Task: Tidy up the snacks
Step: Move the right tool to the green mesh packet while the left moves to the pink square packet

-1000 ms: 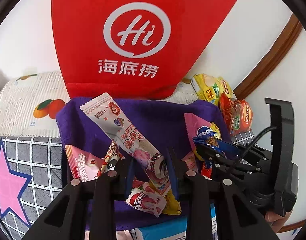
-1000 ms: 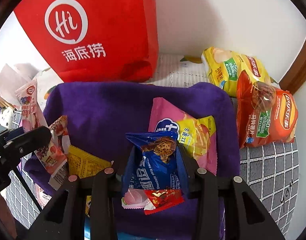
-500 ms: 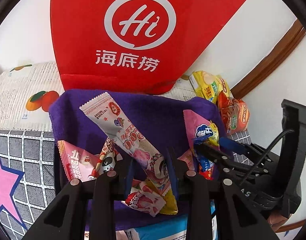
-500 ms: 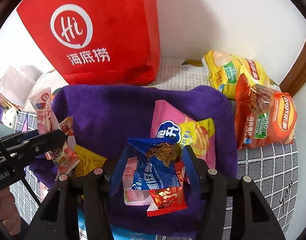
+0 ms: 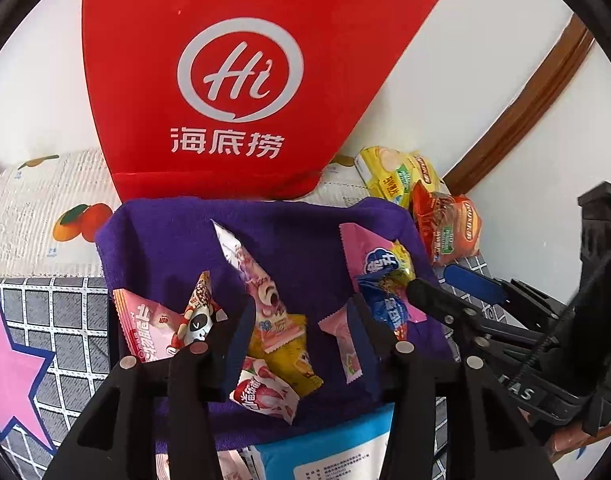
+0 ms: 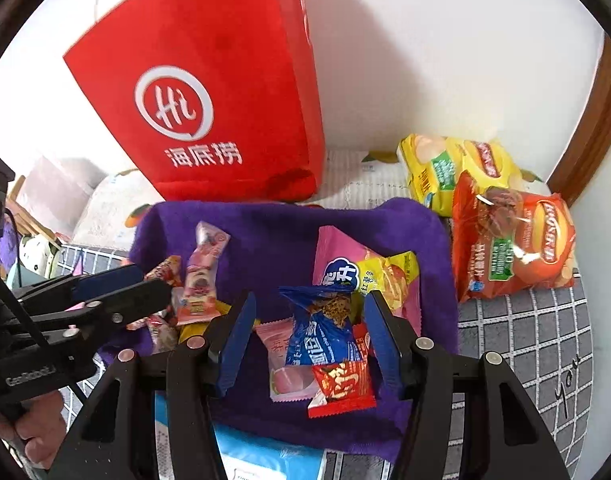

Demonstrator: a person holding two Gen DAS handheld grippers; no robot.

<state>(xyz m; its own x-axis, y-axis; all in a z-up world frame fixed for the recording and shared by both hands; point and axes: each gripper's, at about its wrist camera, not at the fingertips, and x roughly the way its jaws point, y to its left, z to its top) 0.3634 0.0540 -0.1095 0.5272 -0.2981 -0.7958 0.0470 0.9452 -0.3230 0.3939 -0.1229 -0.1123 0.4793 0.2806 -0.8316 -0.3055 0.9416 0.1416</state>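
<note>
A purple cloth [image 5: 177, 240] [image 6: 273, 232] holds several small snack packets. My left gripper [image 5: 301, 320] is open; the long pink-and-white strawberry packet [image 5: 253, 276] leans against its left finger, over a yellow packet [image 5: 289, 356]. My right gripper [image 6: 309, 320] is open around the blue cookie packet [image 6: 321, 332], which rests on a red candy [image 6: 341, 384] and a pink candy [image 6: 281, 360]. A pink-and-yellow packet [image 6: 369, 272] lies behind it. The right gripper also shows in the left wrist view [image 5: 429, 288].
A red Haidilao bag [image 5: 233, 80] [image 6: 225, 112] stands against the wall behind the cloth. Yellow [image 6: 453, 164] and orange [image 6: 513, 244] chip bags lie at the right. A light blue package [image 5: 329, 448] lies at the near edge.
Both grippers have opened. The left let go of the long strawberry packet, which tipped down. The right let go of the blue cookie packet, which dropped onto the candies.
</note>
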